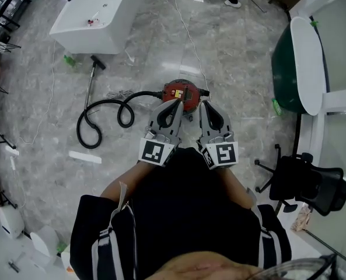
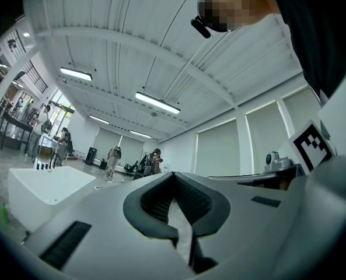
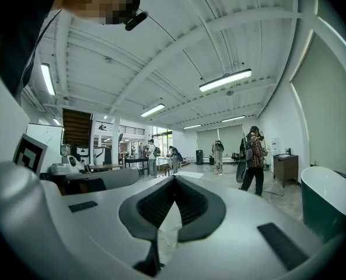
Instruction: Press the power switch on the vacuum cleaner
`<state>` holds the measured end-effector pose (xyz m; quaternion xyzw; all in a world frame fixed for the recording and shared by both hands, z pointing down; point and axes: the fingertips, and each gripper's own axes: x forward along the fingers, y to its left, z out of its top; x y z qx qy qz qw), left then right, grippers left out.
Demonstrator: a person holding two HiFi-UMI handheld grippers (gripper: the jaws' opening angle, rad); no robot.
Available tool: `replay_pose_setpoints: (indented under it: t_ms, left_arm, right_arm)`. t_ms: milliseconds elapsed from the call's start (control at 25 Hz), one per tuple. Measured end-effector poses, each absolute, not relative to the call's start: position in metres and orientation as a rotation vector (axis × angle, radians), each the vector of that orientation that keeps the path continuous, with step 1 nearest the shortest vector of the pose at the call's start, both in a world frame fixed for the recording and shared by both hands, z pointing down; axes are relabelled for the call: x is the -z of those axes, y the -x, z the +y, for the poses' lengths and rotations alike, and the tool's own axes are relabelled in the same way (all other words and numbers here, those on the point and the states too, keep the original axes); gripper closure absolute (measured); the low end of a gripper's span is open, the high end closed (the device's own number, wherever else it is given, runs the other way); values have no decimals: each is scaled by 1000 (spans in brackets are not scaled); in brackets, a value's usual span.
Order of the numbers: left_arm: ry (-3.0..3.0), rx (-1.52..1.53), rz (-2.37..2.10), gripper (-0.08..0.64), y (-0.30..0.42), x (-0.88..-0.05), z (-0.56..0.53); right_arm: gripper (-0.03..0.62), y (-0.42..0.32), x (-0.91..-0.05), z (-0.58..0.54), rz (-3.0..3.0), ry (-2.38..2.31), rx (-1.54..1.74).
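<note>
In the head view a red canister vacuum cleaner (image 1: 181, 93) stands on the marble floor, just beyond both grippers. Its black hose (image 1: 100, 114) loops off to the left and ends in a wand (image 1: 91, 81). My left gripper (image 1: 174, 104) points at the vacuum's near side, jaws together and holding nothing. My right gripper (image 1: 204, 105) sits beside it, just right of the vacuum, also shut and empty. Both gripper views look out across the room and up at the ceiling. The left gripper (image 2: 173, 174) and right gripper (image 3: 174, 178) show their tips meeting there. Neither gripper view shows the vacuum.
A white bathtub (image 1: 94, 19) stands at the back left and a green and white tub (image 1: 304, 63) at the right. A black office chair (image 1: 310, 185) is at the near right. A white cable (image 1: 187, 34) runs away from the vacuum. People stand far off.
</note>
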<state>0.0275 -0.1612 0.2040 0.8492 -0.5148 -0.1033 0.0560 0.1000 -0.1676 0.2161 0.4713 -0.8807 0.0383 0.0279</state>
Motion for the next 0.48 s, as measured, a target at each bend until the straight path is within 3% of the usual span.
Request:
replay_pose_setpoints:
  t_ms: [480]
  left_arm:
    - [-2628, 277, -1599, 541, -29, -202, -156]
  right_arm:
    - [575, -87, -202, -170, -2757, -1410, -39]
